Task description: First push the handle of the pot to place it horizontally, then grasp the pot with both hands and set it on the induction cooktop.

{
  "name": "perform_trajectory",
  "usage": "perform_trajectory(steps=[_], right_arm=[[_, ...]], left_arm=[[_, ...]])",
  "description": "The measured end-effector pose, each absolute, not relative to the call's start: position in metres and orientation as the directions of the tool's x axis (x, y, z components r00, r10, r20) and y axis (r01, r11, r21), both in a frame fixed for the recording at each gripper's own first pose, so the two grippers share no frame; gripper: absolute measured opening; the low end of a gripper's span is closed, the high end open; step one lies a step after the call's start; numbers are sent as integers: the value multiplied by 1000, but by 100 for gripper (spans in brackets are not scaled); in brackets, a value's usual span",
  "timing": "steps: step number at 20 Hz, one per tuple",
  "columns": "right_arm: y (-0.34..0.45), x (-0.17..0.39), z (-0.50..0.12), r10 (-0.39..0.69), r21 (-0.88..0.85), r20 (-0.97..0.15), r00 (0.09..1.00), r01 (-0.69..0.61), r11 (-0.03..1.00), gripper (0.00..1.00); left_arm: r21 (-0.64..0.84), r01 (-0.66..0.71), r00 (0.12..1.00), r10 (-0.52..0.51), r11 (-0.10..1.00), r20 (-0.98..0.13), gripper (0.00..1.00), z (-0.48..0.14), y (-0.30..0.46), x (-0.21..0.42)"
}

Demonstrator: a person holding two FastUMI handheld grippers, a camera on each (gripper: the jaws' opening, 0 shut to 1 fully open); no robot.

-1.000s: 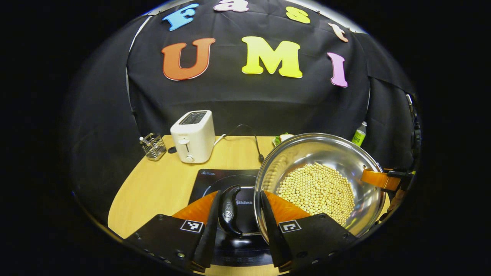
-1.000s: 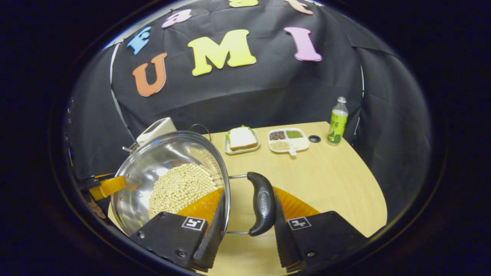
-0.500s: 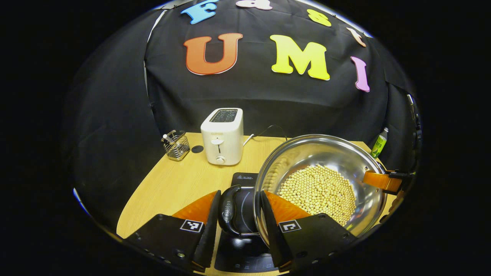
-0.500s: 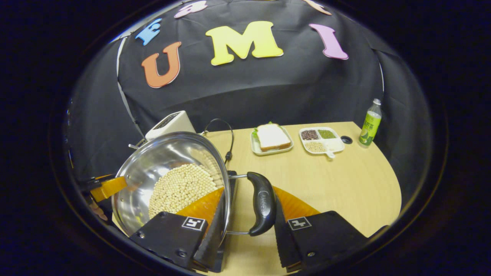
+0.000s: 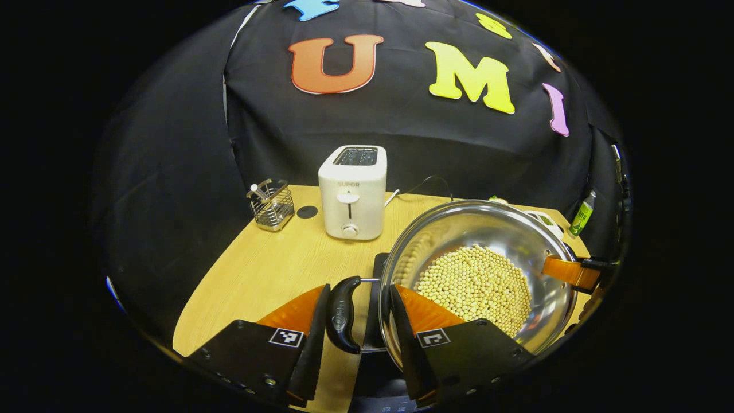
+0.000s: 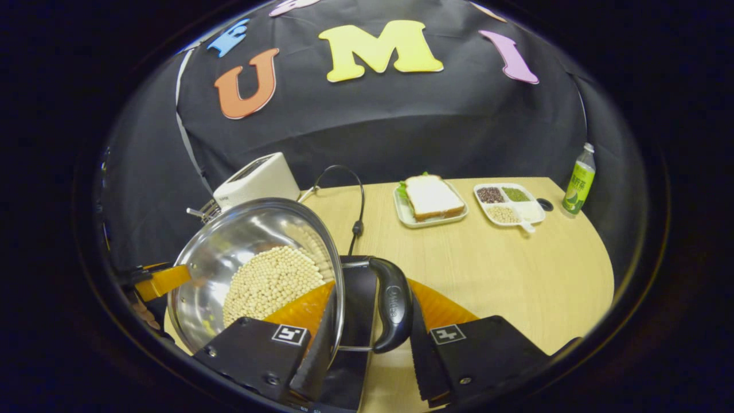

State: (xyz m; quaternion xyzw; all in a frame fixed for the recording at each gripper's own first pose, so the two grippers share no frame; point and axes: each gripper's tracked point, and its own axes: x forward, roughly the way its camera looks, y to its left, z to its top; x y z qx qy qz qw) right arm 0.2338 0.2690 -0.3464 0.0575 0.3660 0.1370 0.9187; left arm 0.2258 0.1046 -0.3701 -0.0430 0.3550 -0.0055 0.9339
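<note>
Pot: we hold the shiny steel pot (image 5: 487,229) of pale beans by its two black side handles, above the black induction cooktop (image 6: 355,298).
Left gripper (image 5: 358,344): we close it on the pot's rim and the black handle (image 5: 342,314).
Right gripper (image 6: 370,350): we clamp it across the rim and the other black handle (image 6: 393,304).
Far edge of the wooden surface (image 5: 269,275): we see a white toaster (image 5: 352,189) and a wire basket (image 5: 271,196).

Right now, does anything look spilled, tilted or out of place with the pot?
Nothing stands out. The pot sits level between the left claw and right claw, each around a black handle. The beans all lie inside, none on the table. The cooktop shows beneath.
</note>
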Motion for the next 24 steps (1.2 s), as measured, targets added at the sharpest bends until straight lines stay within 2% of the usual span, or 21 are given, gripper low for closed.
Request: perform_trajectory(steps=[14,21,22,23,24], right_arm=[[269,240,-361,318,251,-619,718,-203,946,63],[266,243,-356,350,285,-559,752,-222,933,68],[265,243,-352,357,284,-541,761,-234,930,72],[262,243,-348,355,277,-526,772,-239,931,74],[258,242,-343,352,274,-515,782,-239,932,71]], left_arm=[[-91,14,802,-66,996,-594,57,-382,105,232],[-108,-1,829,-60,994,-556,61,-378,107,231],[-114,-11,839,-53,993,-541,61,-372,109,231],[-102,-28,846,-30,994,-532,63,-368,114,230],[-93,-30,847,-24,995,-532,81,-366,115,227]])
